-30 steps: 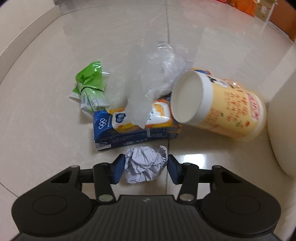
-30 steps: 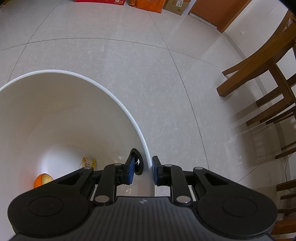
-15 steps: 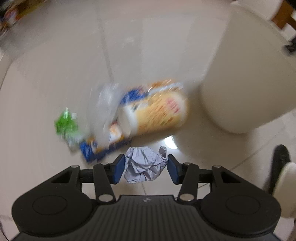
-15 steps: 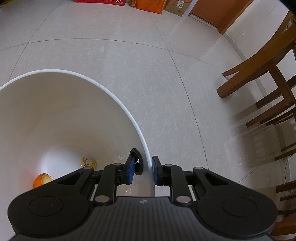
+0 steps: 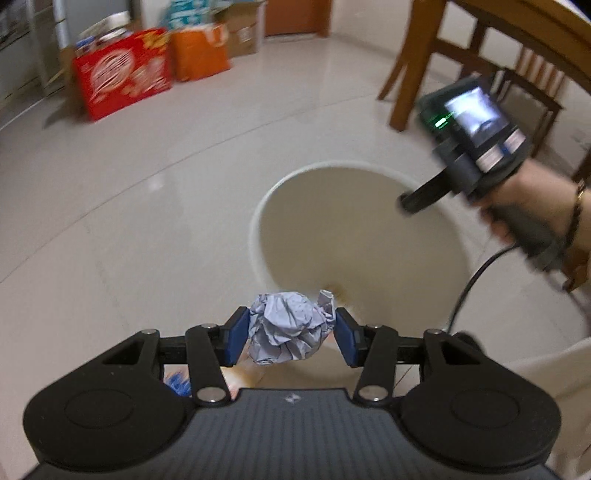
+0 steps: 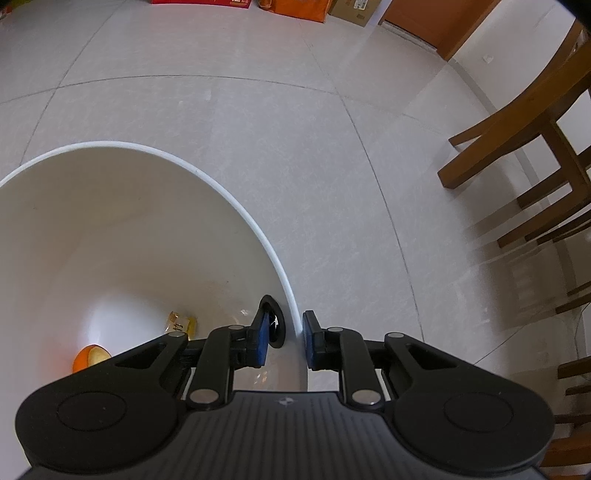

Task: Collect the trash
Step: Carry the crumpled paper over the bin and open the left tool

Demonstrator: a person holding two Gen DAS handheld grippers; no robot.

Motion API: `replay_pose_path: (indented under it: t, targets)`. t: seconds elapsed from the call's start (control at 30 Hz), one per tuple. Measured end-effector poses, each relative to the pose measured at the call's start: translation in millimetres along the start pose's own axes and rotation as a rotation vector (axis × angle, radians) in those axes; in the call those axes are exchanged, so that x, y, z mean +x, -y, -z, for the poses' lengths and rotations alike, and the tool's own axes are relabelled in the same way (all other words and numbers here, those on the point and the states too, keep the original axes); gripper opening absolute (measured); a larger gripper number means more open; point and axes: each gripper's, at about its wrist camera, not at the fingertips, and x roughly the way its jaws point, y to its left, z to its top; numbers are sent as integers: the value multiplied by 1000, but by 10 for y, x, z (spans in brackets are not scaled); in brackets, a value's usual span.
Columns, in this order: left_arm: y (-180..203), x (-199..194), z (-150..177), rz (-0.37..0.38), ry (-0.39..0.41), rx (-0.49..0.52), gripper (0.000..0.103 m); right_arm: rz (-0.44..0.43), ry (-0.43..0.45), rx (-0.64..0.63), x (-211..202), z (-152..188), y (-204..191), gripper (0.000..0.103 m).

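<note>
A pale, glossy tiled floor (image 5: 155,206) carries everything. On it stands a white bin (image 5: 258,229), open at the top. Along the far wall sit a red carton (image 5: 122,77), an orange bag (image 5: 199,51) and cardboard boxes (image 5: 240,33). Wooden chair legs (image 6: 517,155) rest on the tiles to the right.

One paper ball (image 5: 286,326) — one bin (image 5: 258,229)
</note>
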Motion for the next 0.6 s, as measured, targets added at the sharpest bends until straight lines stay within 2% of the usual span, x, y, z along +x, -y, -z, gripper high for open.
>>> replay_pose_path:
  t: [0.2,0.23,0.3,0.37,0.6]
  targets:
    - [203,214,-240,36,21,18,50,-51,-18,42,23,-34,80,19]
    - [232,241,-264,41,26,17,52,-62,-21,51,27,-40,104,19]
    - [265,279,-272,45,39,19,73,-81,-25,68,34,-33,142,18]
    - [297,277,-266,42,62,23,80,-90,-27,77,48,-36,168,18]
    - [181,229,-216,50,60,50,84,-87,-32,70,55,-21,136,18]
